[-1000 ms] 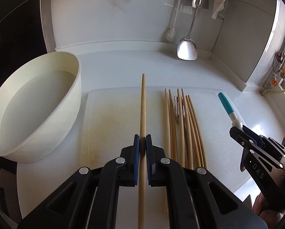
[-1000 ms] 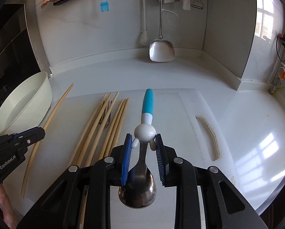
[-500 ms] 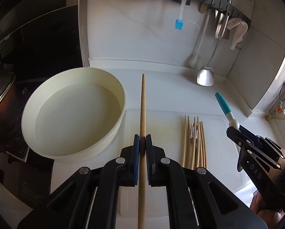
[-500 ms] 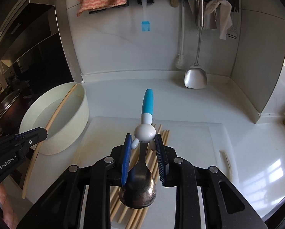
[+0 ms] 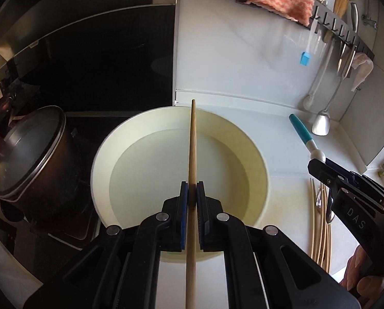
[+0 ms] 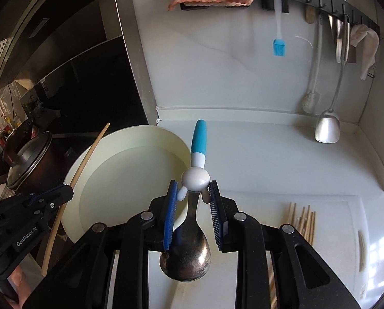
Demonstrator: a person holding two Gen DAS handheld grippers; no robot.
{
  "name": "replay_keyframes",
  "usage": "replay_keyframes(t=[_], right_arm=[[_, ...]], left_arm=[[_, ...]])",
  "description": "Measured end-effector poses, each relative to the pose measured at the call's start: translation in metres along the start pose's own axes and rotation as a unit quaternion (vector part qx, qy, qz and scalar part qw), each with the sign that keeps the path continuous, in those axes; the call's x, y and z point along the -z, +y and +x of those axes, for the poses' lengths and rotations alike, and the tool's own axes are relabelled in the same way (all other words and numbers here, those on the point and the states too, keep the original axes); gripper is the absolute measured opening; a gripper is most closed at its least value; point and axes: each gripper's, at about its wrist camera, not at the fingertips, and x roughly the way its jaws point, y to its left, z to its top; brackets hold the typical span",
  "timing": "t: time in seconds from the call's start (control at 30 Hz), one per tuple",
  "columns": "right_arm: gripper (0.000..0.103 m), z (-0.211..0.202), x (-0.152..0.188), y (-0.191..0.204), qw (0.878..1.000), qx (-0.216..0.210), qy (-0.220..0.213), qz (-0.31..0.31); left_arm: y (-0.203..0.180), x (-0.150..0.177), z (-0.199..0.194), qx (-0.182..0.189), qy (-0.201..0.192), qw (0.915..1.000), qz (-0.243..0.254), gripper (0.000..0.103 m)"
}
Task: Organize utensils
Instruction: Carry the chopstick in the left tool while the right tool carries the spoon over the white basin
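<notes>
My left gripper [image 5: 192,193] is pinched tight on a chopstick [image 5: 192,154] over the bowl [image 5: 253,154], and my right gripper [image 6: 193,198] clamps a spoon [image 6: 186,252] just right of it. The bowl holds no utensils I can see. By my reckoning the task is early: more chopsticks [image 6: 304,221] lie on the board [image 6: 346,206], near right.

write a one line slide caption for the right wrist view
Right hand-held gripper holds a blue-handled spoon beside the cream bowl, spare chopsticks on the board.
</notes>
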Motion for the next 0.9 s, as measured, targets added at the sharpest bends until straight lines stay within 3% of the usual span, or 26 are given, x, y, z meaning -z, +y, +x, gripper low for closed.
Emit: replay_keyframes(t=[0.4,0.9], right_arm=[[0.024,0.082,-0.015,0.062,0.999,0.001,0.050,0.021],[0.024,0.150,-0.014,0.068,0.991,0.029,0.125,0.040]], left_arm=[[0.074,-0.020,0.072,0.024,0.048,0.9986,0.004,0.007],[0.093,-0.017,0.127,0.040,0.090,0.9951,0.011,0.007]])
